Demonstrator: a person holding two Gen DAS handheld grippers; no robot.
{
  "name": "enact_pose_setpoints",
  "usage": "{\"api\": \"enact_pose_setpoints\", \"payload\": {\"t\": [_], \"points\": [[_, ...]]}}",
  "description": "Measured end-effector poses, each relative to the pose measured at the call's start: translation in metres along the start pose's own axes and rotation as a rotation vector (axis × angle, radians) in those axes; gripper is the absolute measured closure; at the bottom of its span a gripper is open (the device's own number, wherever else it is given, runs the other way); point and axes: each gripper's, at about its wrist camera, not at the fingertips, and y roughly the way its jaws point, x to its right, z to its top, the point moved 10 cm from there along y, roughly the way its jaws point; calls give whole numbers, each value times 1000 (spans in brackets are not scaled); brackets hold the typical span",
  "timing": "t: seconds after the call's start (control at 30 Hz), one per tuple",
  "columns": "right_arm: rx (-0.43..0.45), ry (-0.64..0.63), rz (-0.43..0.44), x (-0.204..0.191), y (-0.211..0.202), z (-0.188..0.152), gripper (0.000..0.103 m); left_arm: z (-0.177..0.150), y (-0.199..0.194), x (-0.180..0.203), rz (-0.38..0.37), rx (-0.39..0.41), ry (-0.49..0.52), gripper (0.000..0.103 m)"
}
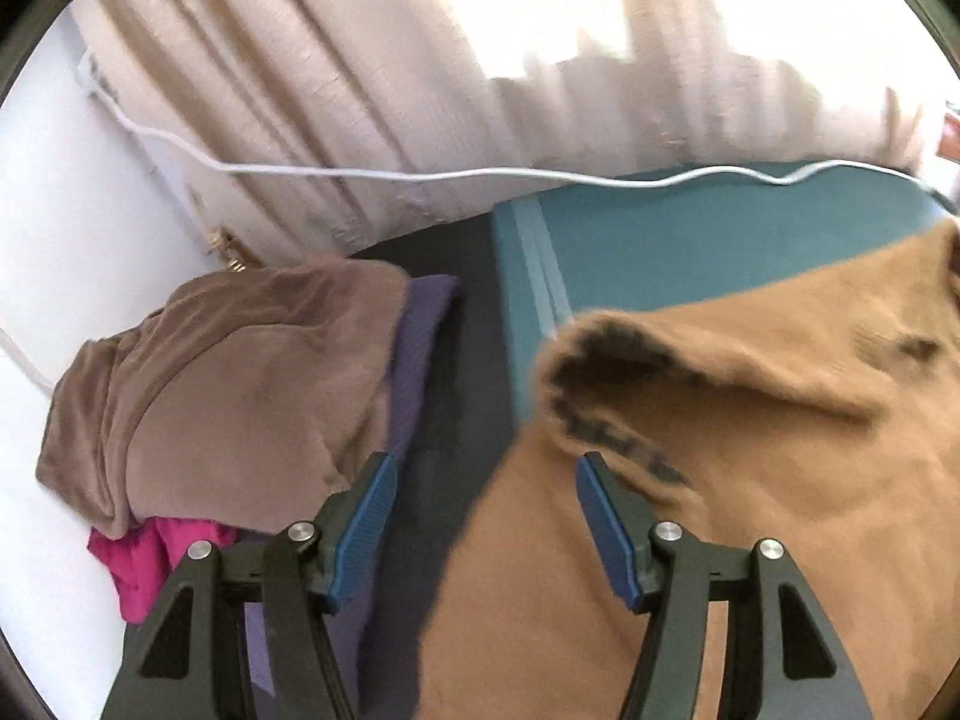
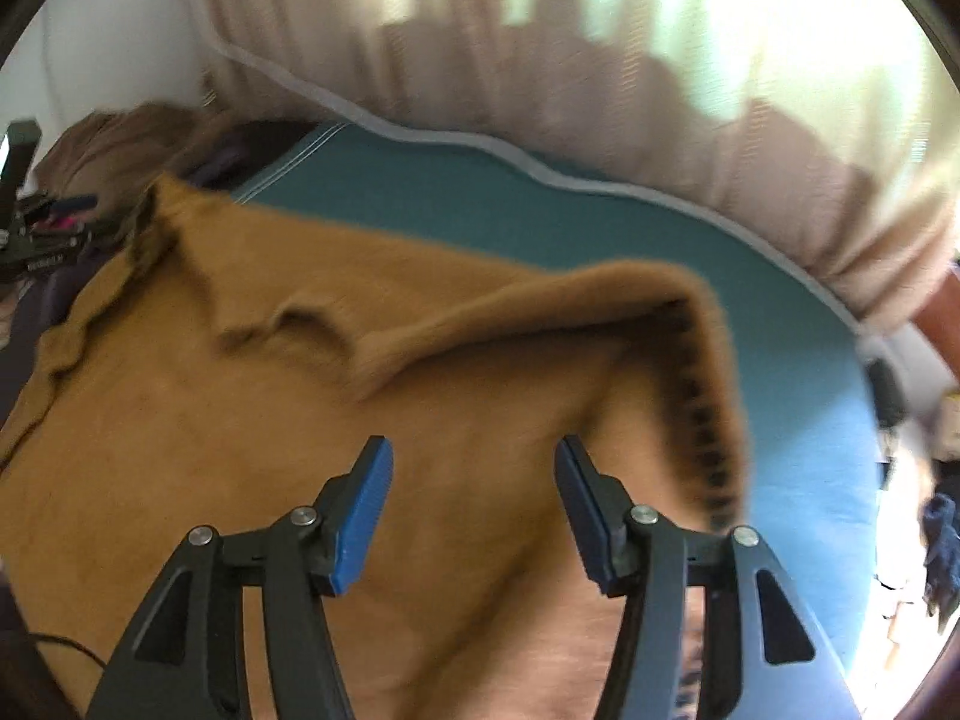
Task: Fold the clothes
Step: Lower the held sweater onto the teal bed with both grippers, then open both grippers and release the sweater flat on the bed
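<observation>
A tan-orange fuzzy garment [image 2: 252,396] lies spread on the teal mat [image 2: 468,210]. Its hem carries a dark pattern. In the left wrist view one corner of the garment [image 1: 750,420] stands folded up just beyond the right blue pad. My left gripper [image 1: 486,468] hovers open over the garment's left edge and the dark surface, with nothing pinched between its pads. My right gripper [image 2: 474,450] is open above the garment's middle; a raised fold with the patterned hem [image 2: 702,408] lies to its right. The left gripper [image 2: 36,234] also shows at the far left of the right wrist view.
A pile of clothes lies left of the mat: a taupe-brown piece [image 1: 240,384] over a purple one [image 1: 420,330] and a pink one [image 1: 150,558]. A white cable [image 1: 360,171] runs along the beige curtain [image 1: 360,60]. A white wall [image 1: 72,192] stands at left.
</observation>
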Motion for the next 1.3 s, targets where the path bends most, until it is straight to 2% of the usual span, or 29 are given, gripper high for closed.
{"api": "enact_pose_setpoints", "payload": {"t": [0.03,0.1,0.13,0.2,0.33,0.43,0.6,0.73,0.87,0.97,1.13,1.3], "points": [[-13,-9,2,-3,6,-2,43,-3,-6,13,-48,2,29,39],[-40,-27,7,-9,17,-5,43,-10,-16,44,-170,-6,98,28],[-53,-36,9,-11,23,-7,43,-14,-17,59,-218,-17,136,27],[-70,-40,12,-14,33,-6,43,-20,-14,87,-262,-39,203,27],[-61,12,21,-9,49,14,43,-10,14,113,-265,-78,245,27],[-53,54,8,-2,64,36,43,7,44,117,-227,-95,247,24],[26,135,-47,23,75,80,43,66,86,77,-113,-72,108,22],[77,241,-66,44,87,114,43,97,117,50,-120,-86,-35,22],[58,321,-88,61,115,120,43,103,144,43,-124,-121,-96,22],[54,298,-121,62,123,125,41,103,149,44,-141,-125,-128,22],[45,268,-128,56,117,121,36,97,143,49,-146,-136,-95,22],[50,260,-112,45,101,112,36,86,108,32,-170,-97,-81,22]]}}
